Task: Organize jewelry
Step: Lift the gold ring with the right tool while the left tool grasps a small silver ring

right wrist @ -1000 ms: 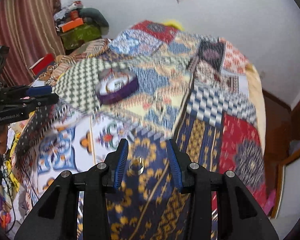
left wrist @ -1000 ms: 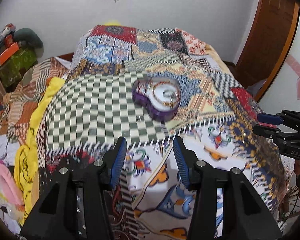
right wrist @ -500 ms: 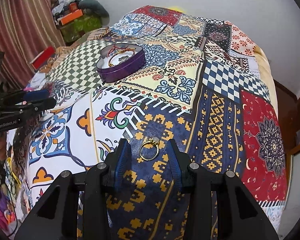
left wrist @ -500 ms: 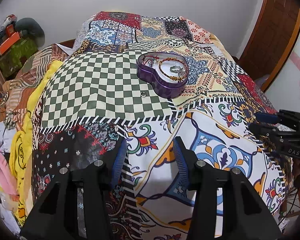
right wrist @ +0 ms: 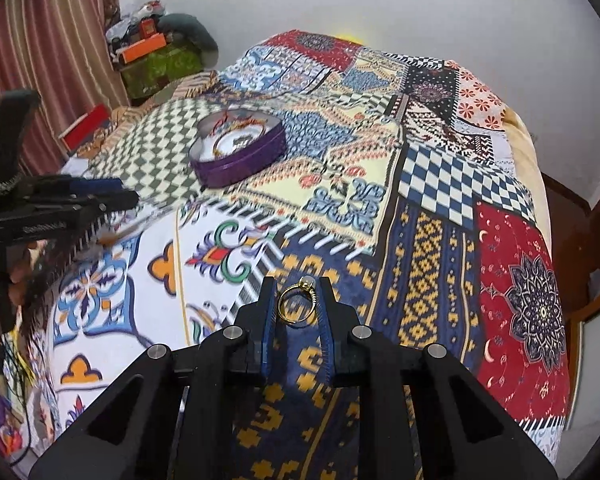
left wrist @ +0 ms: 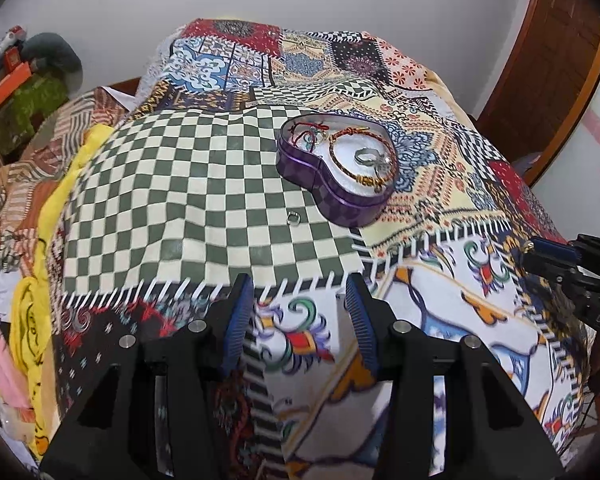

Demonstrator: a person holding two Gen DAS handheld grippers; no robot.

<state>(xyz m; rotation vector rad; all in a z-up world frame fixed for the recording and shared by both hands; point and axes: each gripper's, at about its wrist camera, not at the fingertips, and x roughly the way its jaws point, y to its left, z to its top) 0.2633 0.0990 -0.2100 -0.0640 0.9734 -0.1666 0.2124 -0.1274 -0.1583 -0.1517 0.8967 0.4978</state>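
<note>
A gold ring [right wrist: 296,307] with a pale stone sits between the fingers of my right gripper [right wrist: 297,285], just over the dark blue and yellow patch of the bedspread [right wrist: 428,248]. The jaws are closing and both pads touch the ring's sides. A purple heart-shaped tin [left wrist: 300,166] lies open on the bed and holds bracelets and a silver ring; in the right wrist view the tin [right wrist: 240,164] lies far left. A small silver ring [left wrist: 293,218] rests on the green checked patch beside the tin. My left gripper [left wrist: 298,284] hangs open and empty over the bed's near edge.
Folded clothes and a yellow cloth [left wrist: 40,216] are piled at the bed's left side. A green box with orange items [right wrist: 156,60] stands by the striped curtain [right wrist: 48,40]. A wooden door [left wrist: 556,60] is at the right. The right gripper [left wrist: 540,250] shows at the left wrist view's right edge.
The right jaws have narrowed until they touch the gold ring. My left gripper has dropped lower and nearer to the bedspread, still open.
</note>
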